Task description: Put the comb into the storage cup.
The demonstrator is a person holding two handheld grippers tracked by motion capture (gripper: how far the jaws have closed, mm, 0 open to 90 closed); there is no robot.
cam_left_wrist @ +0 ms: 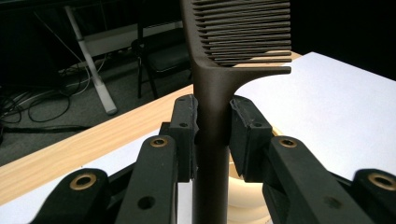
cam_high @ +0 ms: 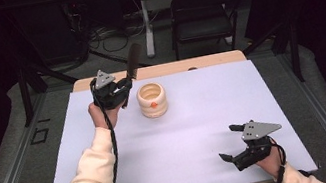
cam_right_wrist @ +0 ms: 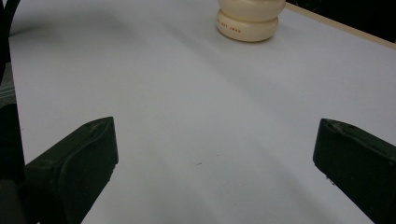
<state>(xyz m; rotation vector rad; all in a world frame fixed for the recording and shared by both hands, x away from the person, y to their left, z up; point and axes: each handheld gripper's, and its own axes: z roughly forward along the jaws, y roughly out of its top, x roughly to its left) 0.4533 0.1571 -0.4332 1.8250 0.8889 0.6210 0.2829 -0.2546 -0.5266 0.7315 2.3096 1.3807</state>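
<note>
Left gripper clamped, right gripper spread
The left gripper [cam_high: 122,89] sits just left of the cream pot [cam_high: 152,100], jaws closed; the right gripper [cam_high: 231,143] lies well apart, jaws wide.

Small reddish print on the lower ring of the cream ribbed holder [cam_right_wrist: 247,21], too blurred to read. No other legible text, labels or numbers.

My right claw [cam_right_wrist: 215,158] hangs low over the bare white sheet of the worktop [cam_right_wrist: 196,107] with its two black jaws spread wide apart and gripping nothing, while a cream ribbed pot [cam_right_wrist: 250,21] stands well ahead near the worktop's far wooden edge.
</note>
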